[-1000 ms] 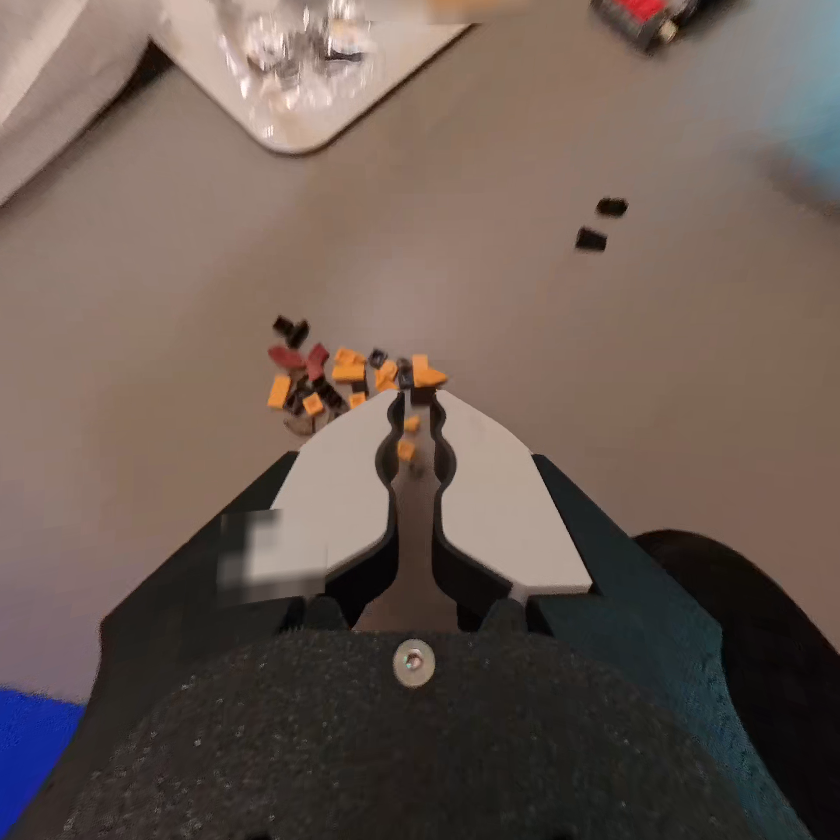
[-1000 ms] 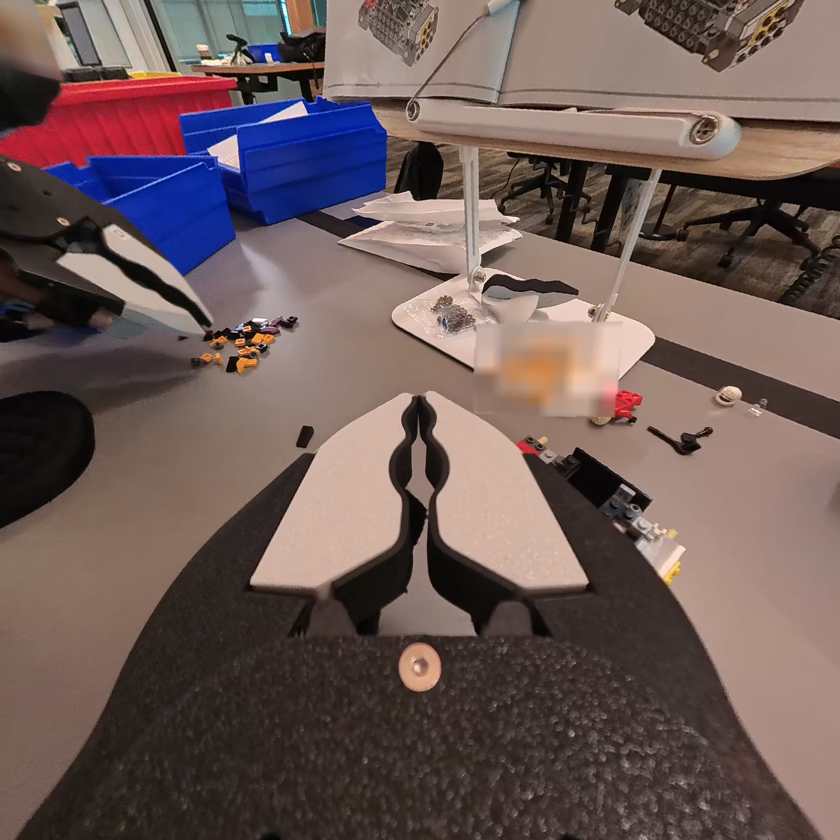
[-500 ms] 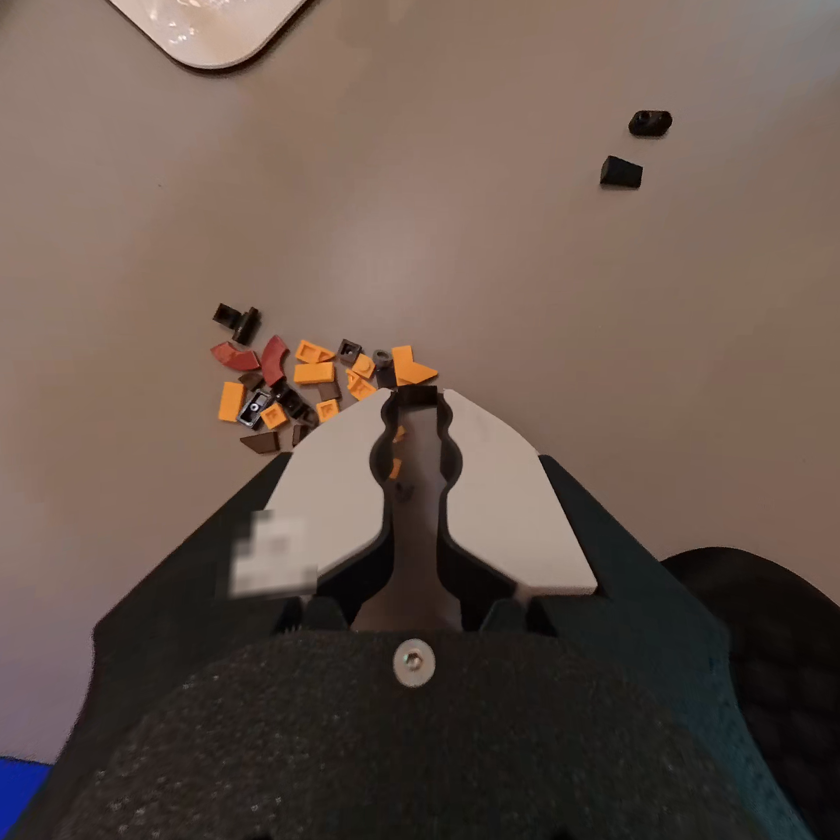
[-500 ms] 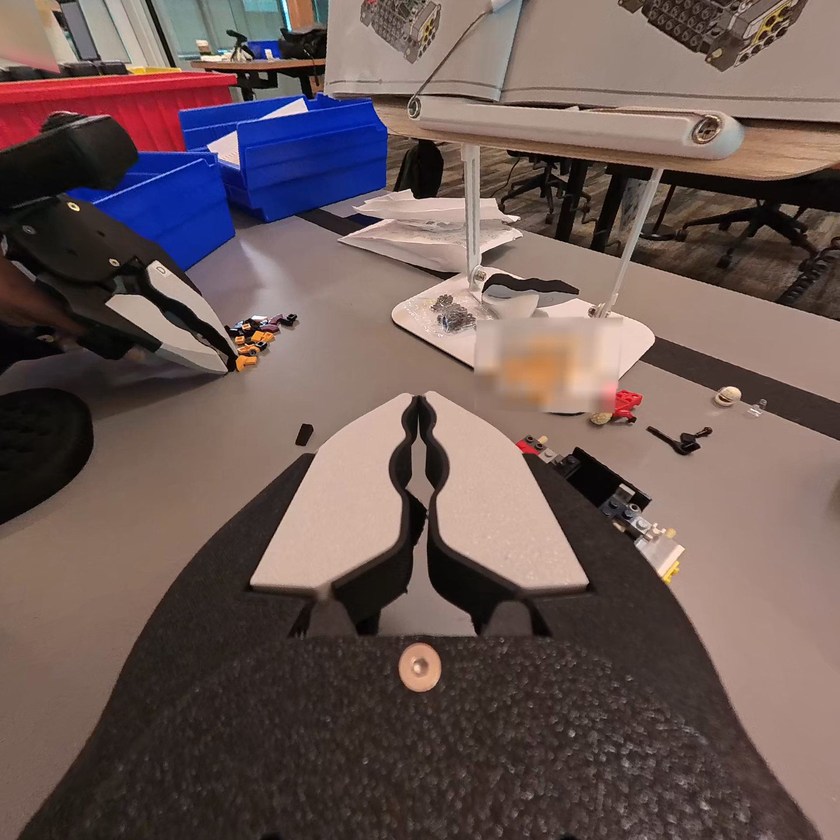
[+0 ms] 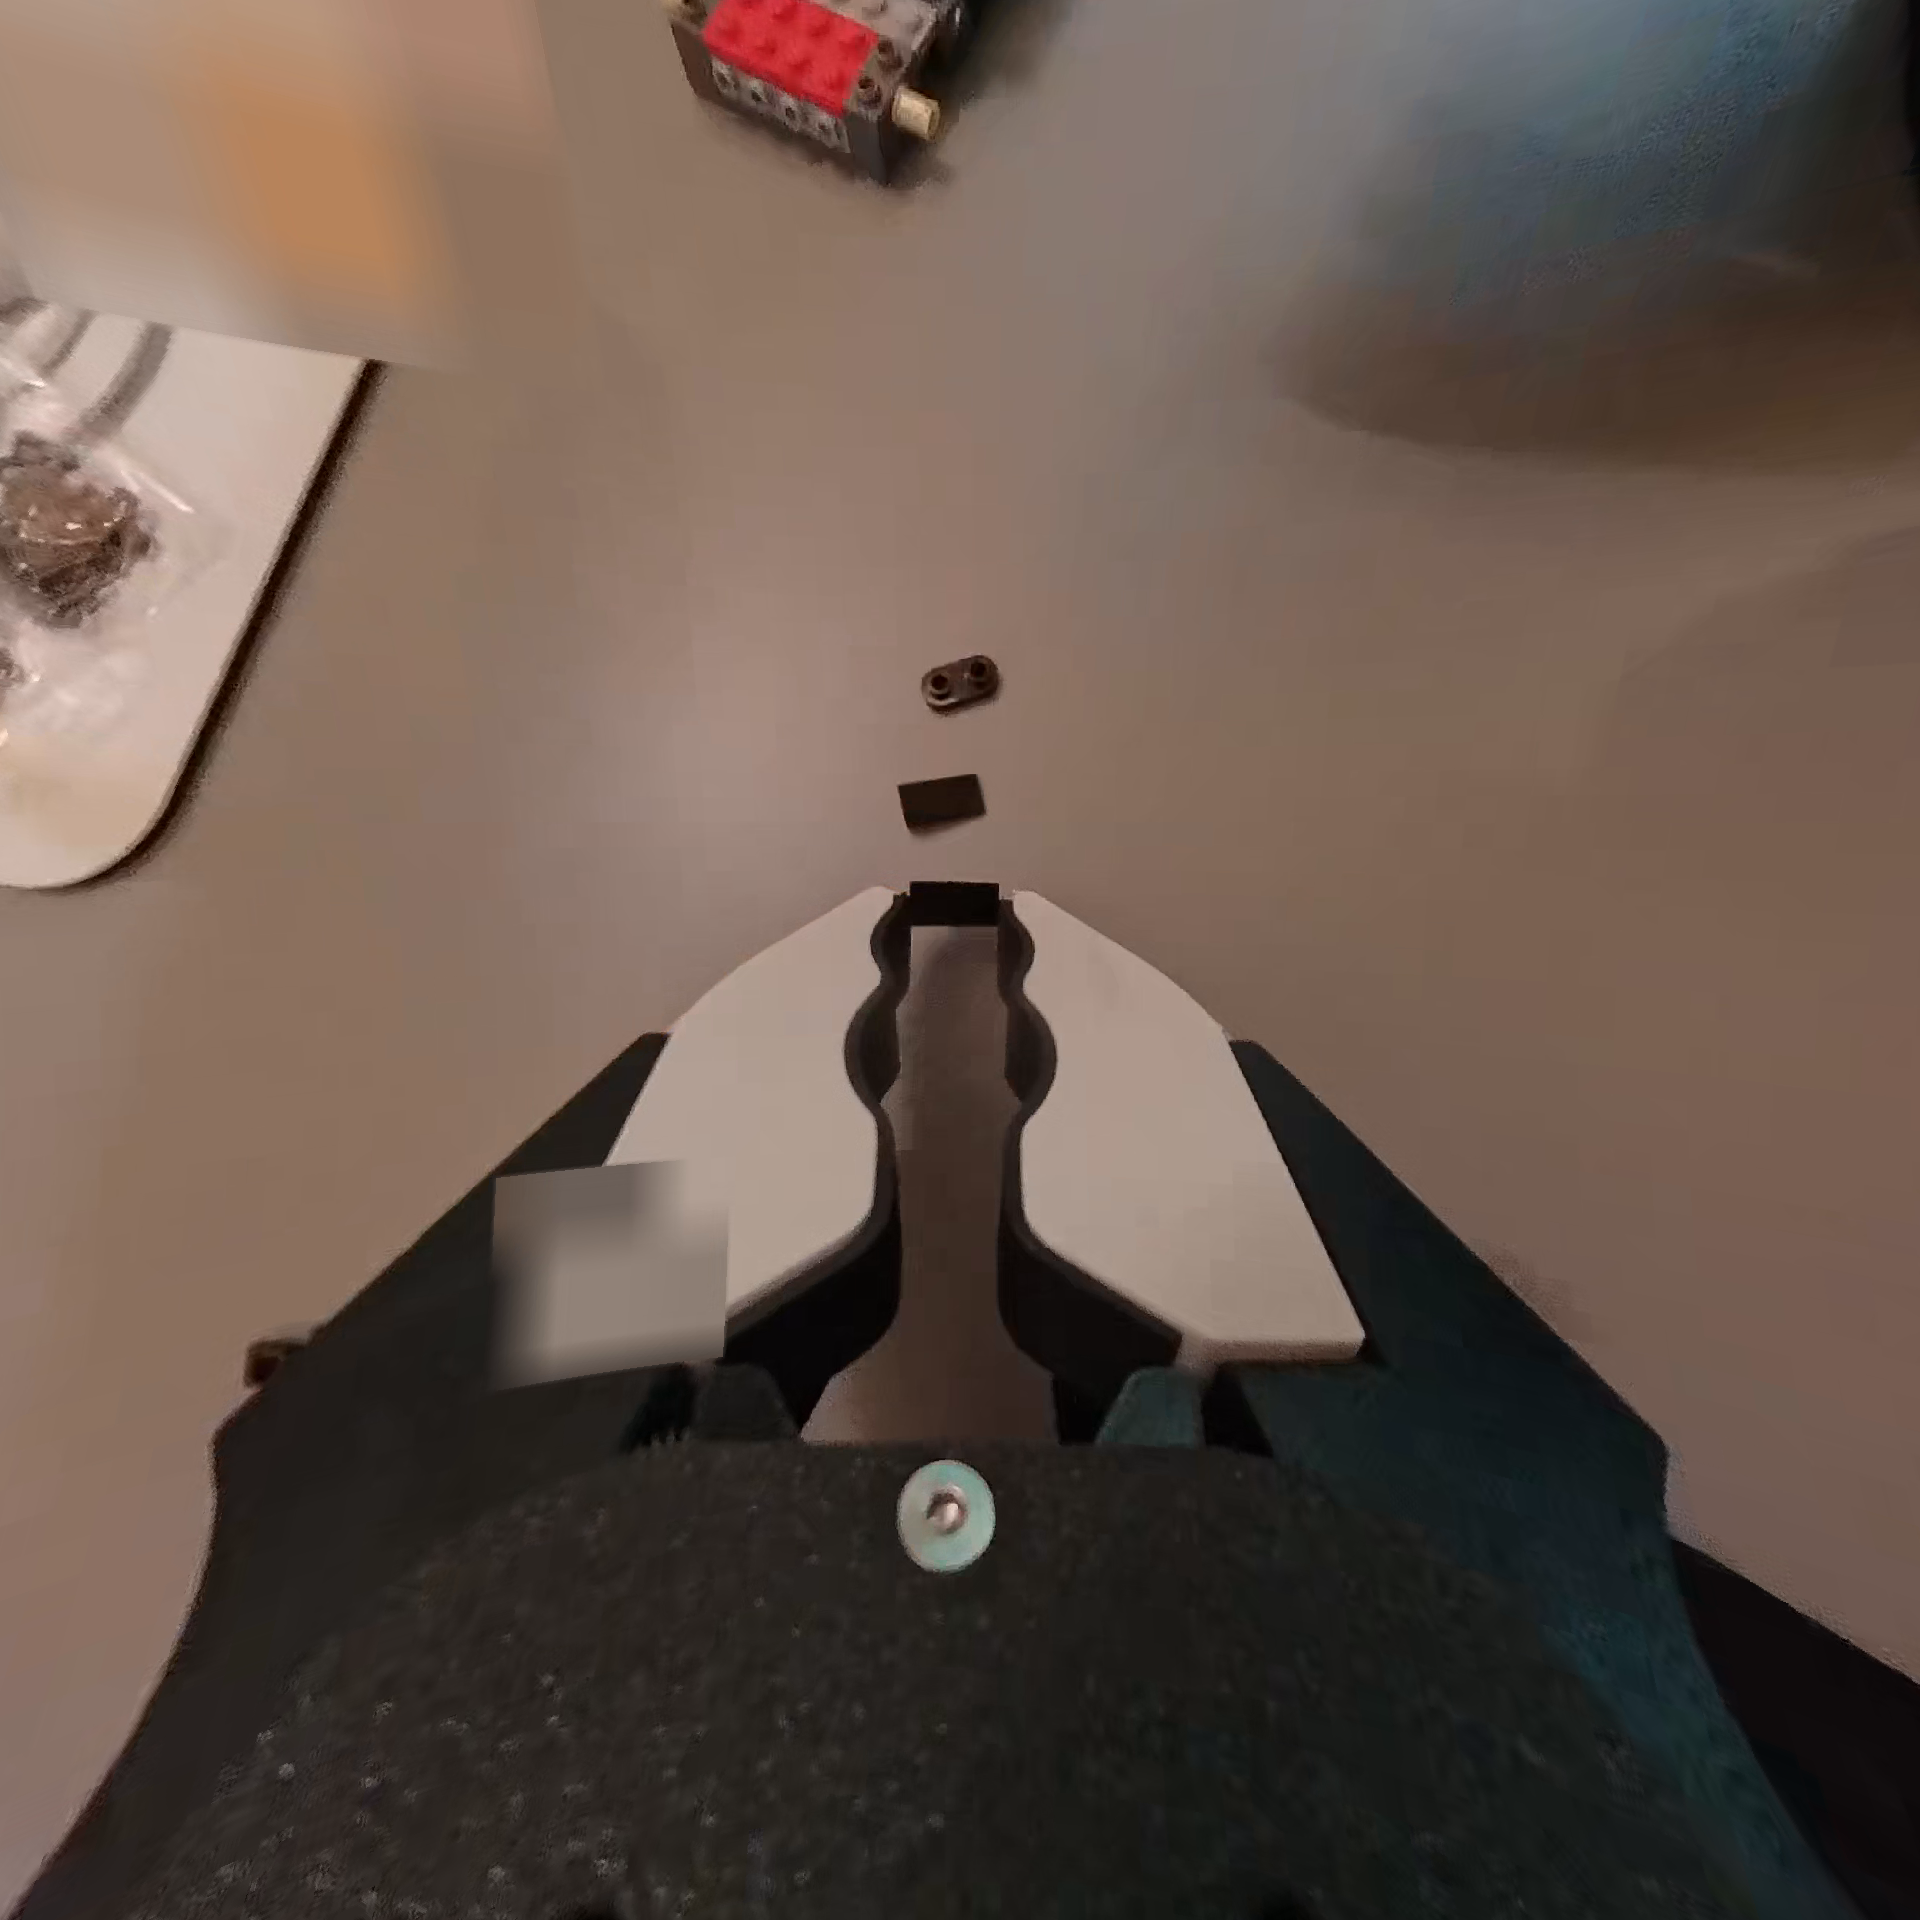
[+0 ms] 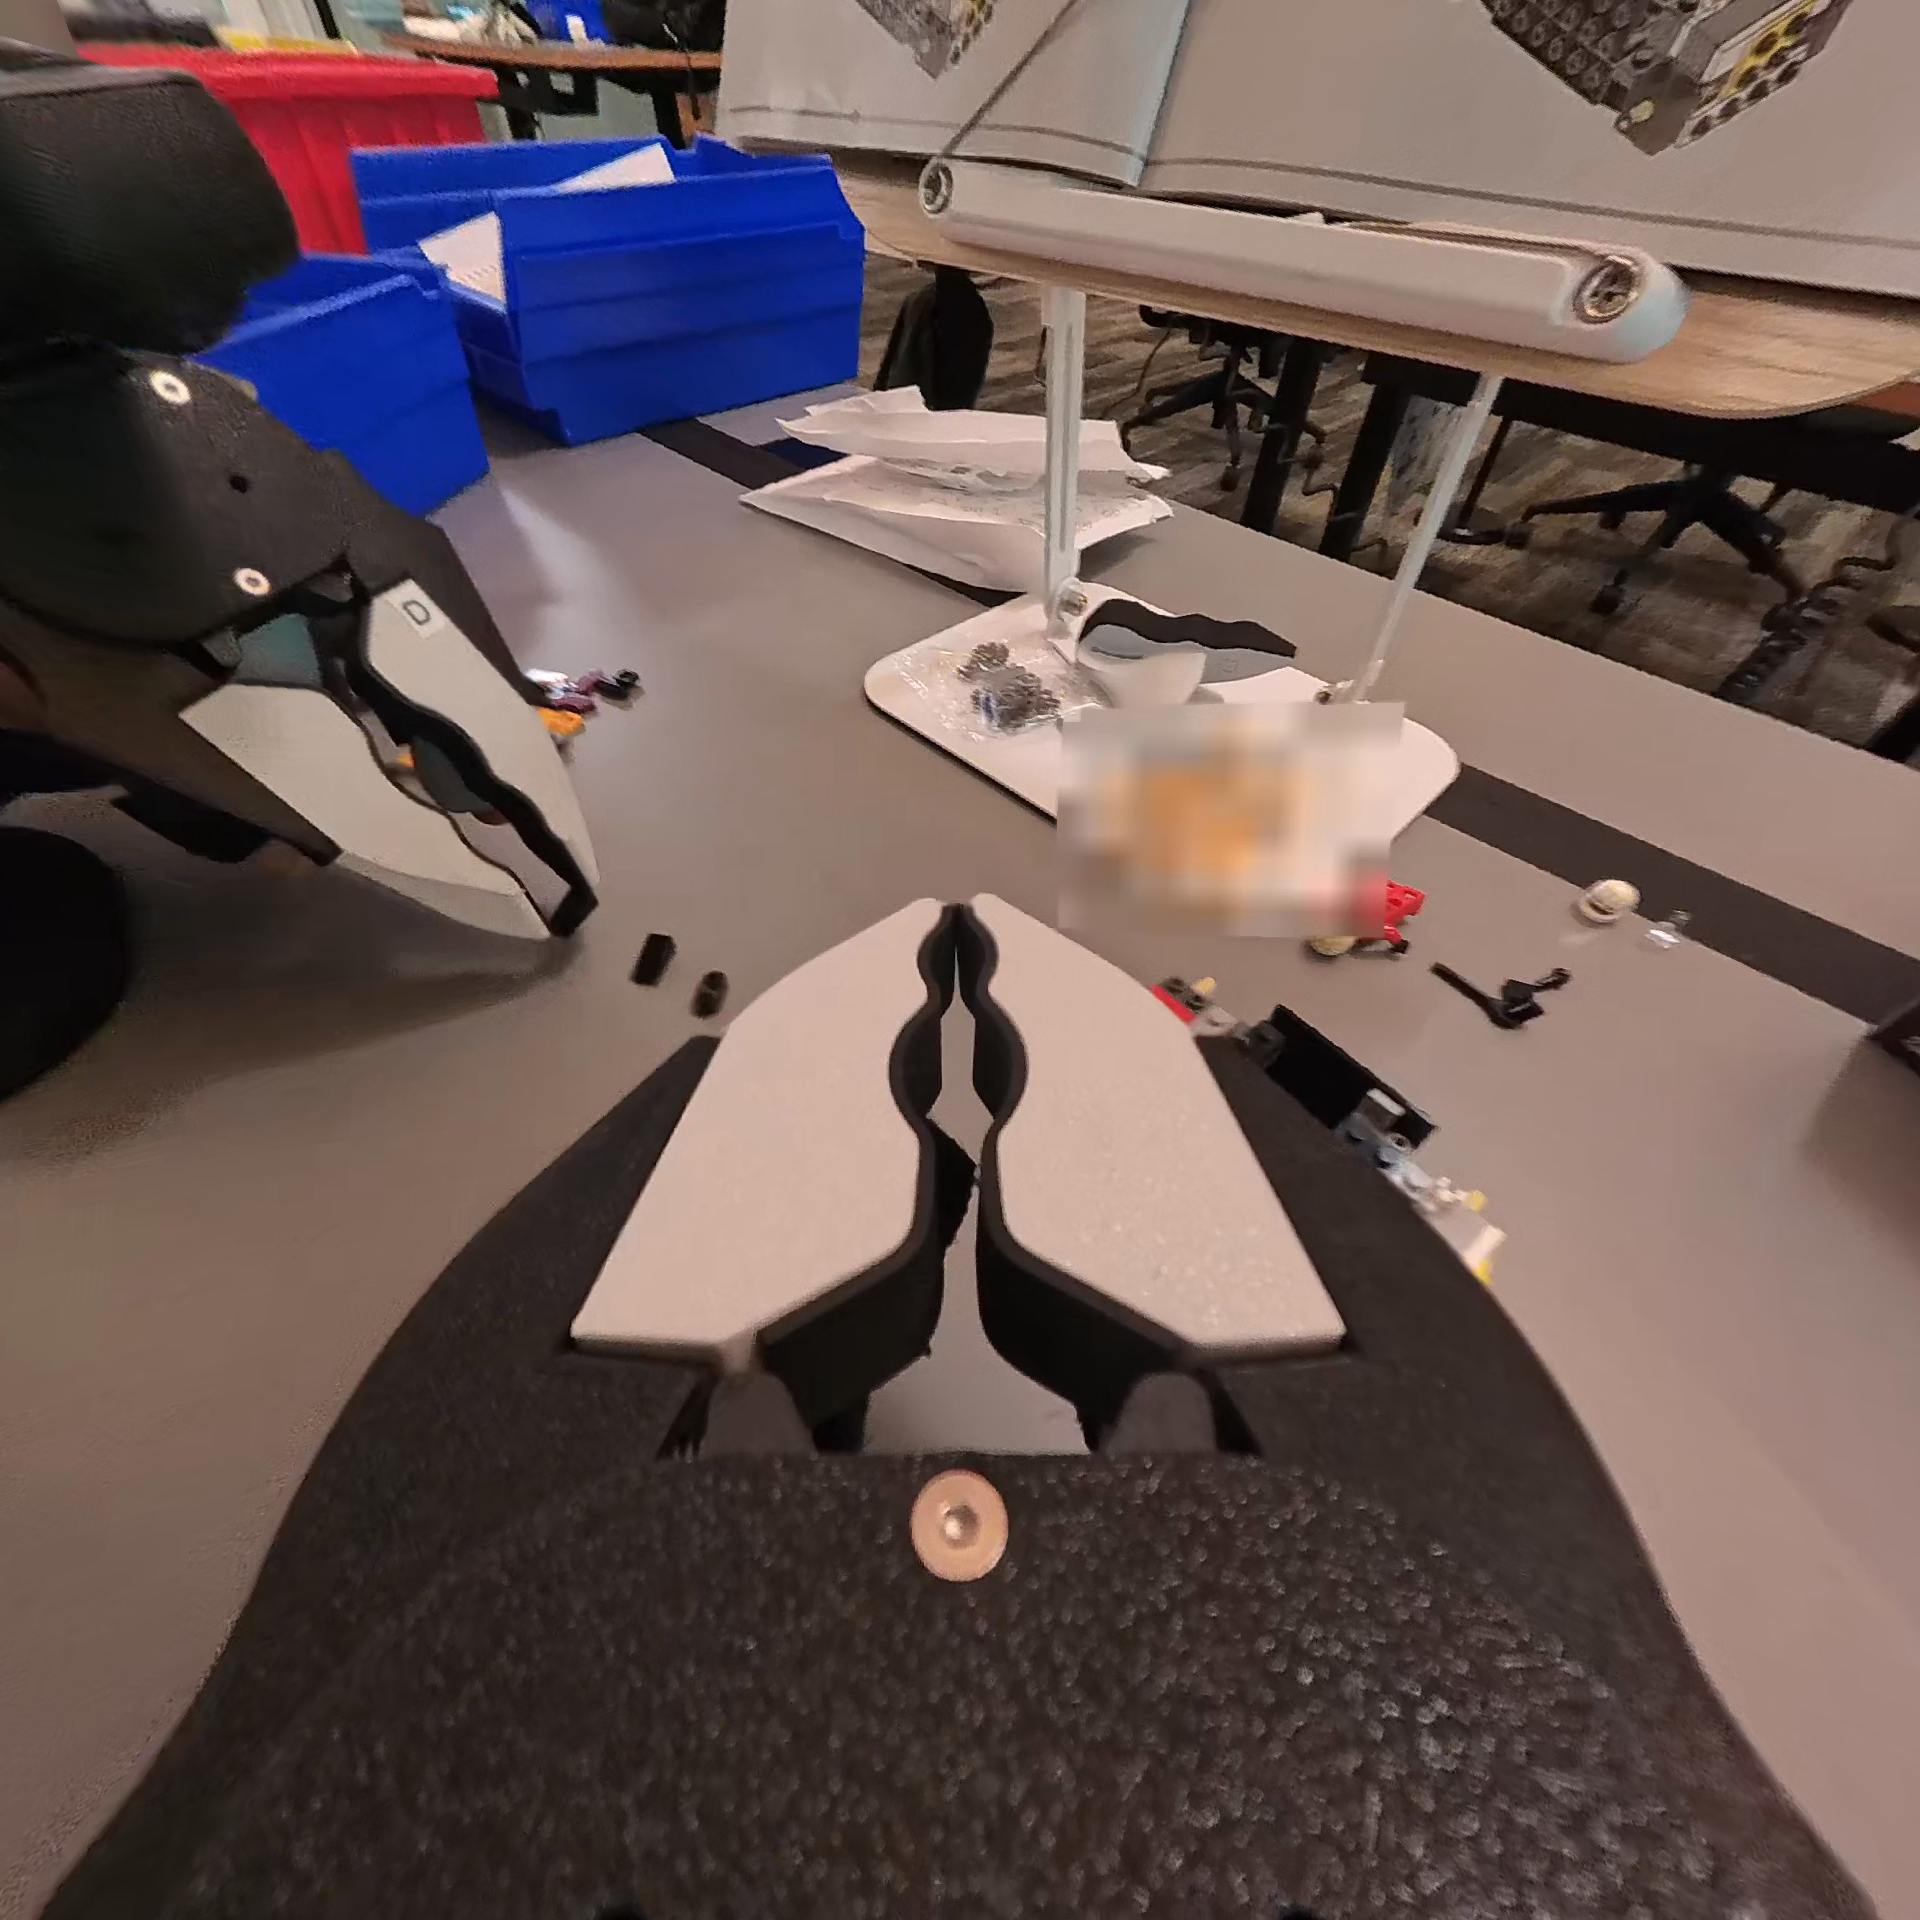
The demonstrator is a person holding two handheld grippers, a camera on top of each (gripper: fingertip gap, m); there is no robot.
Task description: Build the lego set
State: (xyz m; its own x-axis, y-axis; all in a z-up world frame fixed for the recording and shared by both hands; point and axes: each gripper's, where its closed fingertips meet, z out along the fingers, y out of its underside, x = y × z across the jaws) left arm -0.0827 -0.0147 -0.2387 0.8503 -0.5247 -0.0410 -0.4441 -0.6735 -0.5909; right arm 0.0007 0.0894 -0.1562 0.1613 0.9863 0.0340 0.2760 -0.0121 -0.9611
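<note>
My left gripper (image 5: 954,902) is shut on a small black lego piece (image 5: 954,904) held at its fingertips just above the grey table. It also shows at the left of the right wrist view (image 6: 566,914). Just ahead of it lie a black slope piece (image 5: 940,803) and a black two-hole plate (image 5: 962,684); both show in the right wrist view (image 6: 654,957) (image 6: 711,992). The partly built lego model (image 5: 805,73), red on top, lies farther ahead; it also lies to the right of my right gripper (image 6: 1340,1086). My right gripper (image 6: 957,912) is shut and empty.
A white stand base (image 6: 1039,764) with bagged parts (image 6: 1003,686) holds up the instruction booklet. A pile of small orange and dark pieces (image 6: 577,698) lies behind the left gripper. Blue bins (image 6: 665,301) stand at the back left. Loose black and red parts (image 6: 1501,992) lie right. My right fingertips sit around 15 centimetres from my left ones.
My left gripper picked a black piece from the orange pile and carried it right, to beside the two loose black pieces near the model. My right gripper stayed shut and almost still.
</note>
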